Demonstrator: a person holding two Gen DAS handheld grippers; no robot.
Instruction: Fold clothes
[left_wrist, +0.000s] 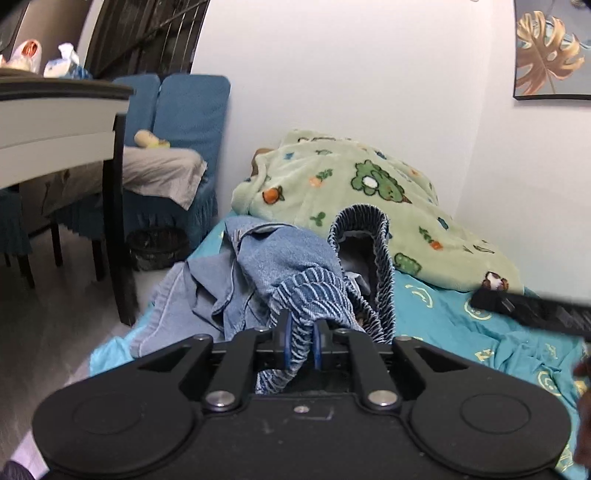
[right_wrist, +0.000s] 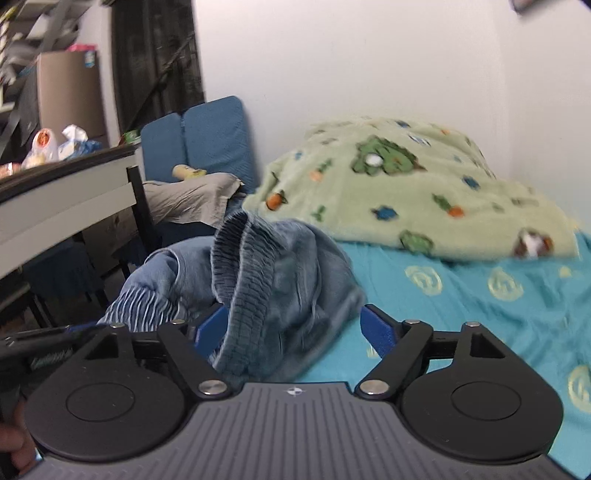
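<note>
the jeans (left_wrist: 258, 266) lie bunched on the bed (left_wrist: 461, 332), near its edge, in front of a green blanket (left_wrist: 369, 192). the left gripper (left_wrist: 302, 341) has its fingers clamped on the elastic waistband (left_wrist: 314, 291), likely to lift that corner so the heap can be shaken out flat. the right gripper (right_wrist: 295, 328) has its fingers apart, either side of another stretch of the waistband, not pressing it, seemingly set to take a second hold.

Bed with turquoise sheet (left_wrist: 461, 332), pale yellow smiley prints. Crumpled blue denim garment (left_wrist: 258, 266) lies at its near left edge. Green fleece blanket (left_wrist: 369, 206), cartoon animal and carrot print, heaped at far end against the wall.
</note>
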